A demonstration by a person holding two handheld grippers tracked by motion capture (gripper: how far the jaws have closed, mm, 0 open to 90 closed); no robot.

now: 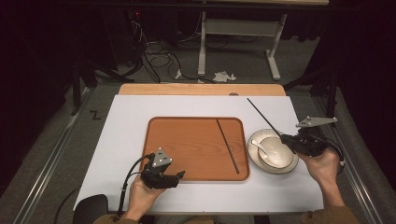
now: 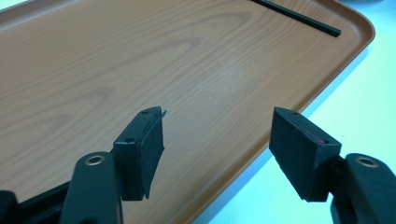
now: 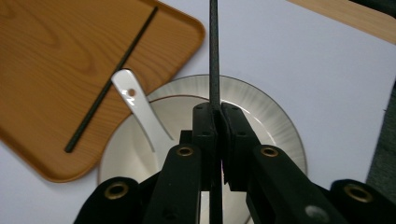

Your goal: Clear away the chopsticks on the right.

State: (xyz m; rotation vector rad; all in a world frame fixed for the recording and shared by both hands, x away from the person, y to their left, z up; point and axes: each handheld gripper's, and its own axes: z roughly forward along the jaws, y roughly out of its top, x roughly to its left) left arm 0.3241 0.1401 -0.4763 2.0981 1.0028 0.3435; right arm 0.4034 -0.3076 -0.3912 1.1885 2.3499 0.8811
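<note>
The right gripper squeezes one black chopstick tight, above the bowl with its spoon. The other chopstick lies on the tray. The left gripper is wide open over the tray's near edge, holding nothing.

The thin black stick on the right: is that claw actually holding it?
Touching. The right gripper view shows the right gripper with both jaws closed flat against the chopstick, no gap on either side.
</note>
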